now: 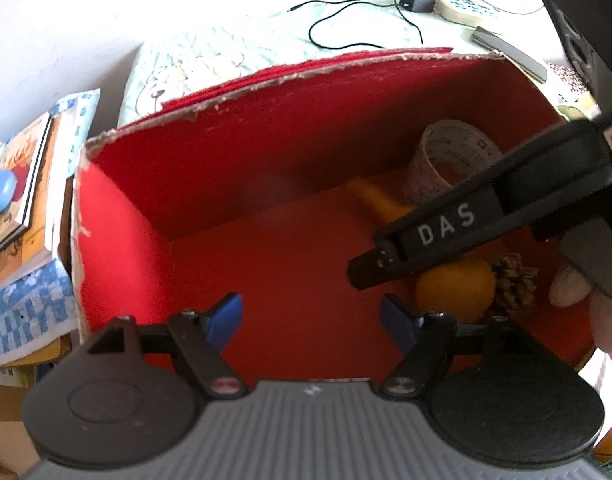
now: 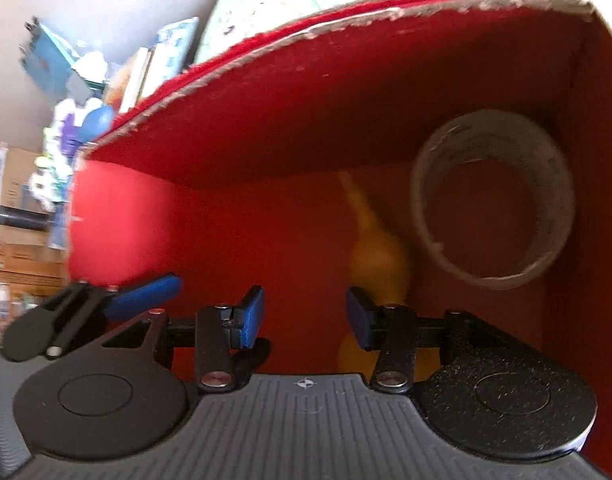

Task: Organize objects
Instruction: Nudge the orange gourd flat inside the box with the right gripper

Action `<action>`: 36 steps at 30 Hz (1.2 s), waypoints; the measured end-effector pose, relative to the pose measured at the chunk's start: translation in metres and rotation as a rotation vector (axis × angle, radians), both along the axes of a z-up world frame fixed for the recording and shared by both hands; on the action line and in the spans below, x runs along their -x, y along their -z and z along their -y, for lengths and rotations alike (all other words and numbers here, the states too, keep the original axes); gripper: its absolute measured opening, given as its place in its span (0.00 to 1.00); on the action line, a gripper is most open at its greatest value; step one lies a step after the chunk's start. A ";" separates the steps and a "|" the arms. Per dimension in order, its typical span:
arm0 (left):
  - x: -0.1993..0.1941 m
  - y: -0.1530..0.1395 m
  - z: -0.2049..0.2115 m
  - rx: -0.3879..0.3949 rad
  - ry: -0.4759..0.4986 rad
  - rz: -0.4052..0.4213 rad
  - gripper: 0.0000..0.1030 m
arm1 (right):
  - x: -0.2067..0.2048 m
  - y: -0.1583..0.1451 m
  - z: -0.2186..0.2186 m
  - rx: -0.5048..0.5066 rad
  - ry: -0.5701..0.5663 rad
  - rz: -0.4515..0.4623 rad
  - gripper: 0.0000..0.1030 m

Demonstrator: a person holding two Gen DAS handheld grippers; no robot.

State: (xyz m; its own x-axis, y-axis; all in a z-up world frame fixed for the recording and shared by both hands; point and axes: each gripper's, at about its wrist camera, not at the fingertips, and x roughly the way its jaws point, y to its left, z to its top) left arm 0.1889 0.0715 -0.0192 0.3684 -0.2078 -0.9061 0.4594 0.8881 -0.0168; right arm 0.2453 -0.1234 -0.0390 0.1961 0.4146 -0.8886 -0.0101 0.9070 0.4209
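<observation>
fingers (image 1: 226, 320) of left gripper (image 1: 311, 322) apart, empty, over red box (image 1: 226, 160). right gripper (image 2: 304, 316) fingers apart, empty, inside box. tape roll (image 2: 491, 204), yellow gourd (image 2: 375, 248), orange (image 1: 453, 292), pinecone (image 1: 513, 284) on box floor.

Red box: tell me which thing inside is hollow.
The tape roll, a ring leaning in the far right corner; the pear-shaped yellow fruit and orange are solid.

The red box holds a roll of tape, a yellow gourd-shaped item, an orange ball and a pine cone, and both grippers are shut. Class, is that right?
Not quite: both grippers, left and right, are open and empty, as each wrist view shows. The contents of the red box are right.
</observation>
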 end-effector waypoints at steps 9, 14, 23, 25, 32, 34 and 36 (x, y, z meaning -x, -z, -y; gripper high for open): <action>-0.004 0.007 0.009 -0.028 -0.016 -0.013 0.75 | 0.006 0.002 0.003 0.009 0.011 0.022 0.44; -0.003 0.009 0.011 -0.043 -0.019 0.001 0.76 | 0.007 0.008 0.015 -0.063 0.070 0.013 0.44; -0.003 0.012 0.014 -0.068 -0.030 0.013 0.76 | 0.011 0.005 0.012 -0.040 0.038 0.075 0.44; -0.003 0.013 0.015 -0.072 -0.033 0.015 0.76 | 0.012 0.004 0.011 -0.028 0.028 0.086 0.44; -0.004 0.015 0.016 -0.085 -0.043 0.028 0.77 | 0.020 -0.006 0.001 0.054 0.014 0.164 0.36; -0.001 0.015 0.020 -0.113 -0.040 0.048 0.77 | 0.024 -0.010 0.000 0.075 0.034 0.196 0.35; 0.001 0.015 0.024 -0.139 -0.046 0.069 0.77 | 0.025 -0.013 -0.010 0.092 0.060 0.222 0.36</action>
